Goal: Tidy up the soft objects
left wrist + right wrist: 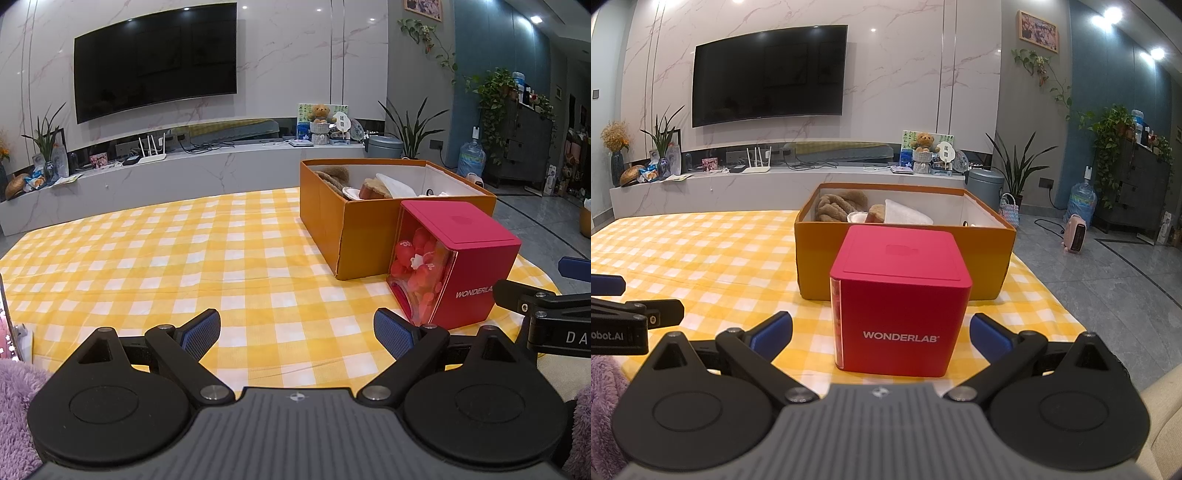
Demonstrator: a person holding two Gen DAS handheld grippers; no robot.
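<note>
An orange cardboard box [321, 206] [812, 254] stands open on the yellow checked cloth [166, 258] [701, 251]. Inside lie a brown plush toy [838, 206] [334, 175], a white cloth [905, 214] [393, 182] and other soft things. A red WONDERLAB cube box [901, 306] [469, 273] stands in front of it, with red balls [417, 266] behind its clear side. My left gripper [297, 332] is open and empty over the cloth, left of the cube. My right gripper [881, 332] is open, its fingers either side of the cube, not touching it.
Purple fluffy fabric [14, 398] [605, 384] lies at the lower left. A marble TV bench [147, 173] with a router, plants and a teddy bear [925, 142] runs behind. Grey tiled floor [1108, 266], a water bottle and a pink heater [1076, 232] are at right.
</note>
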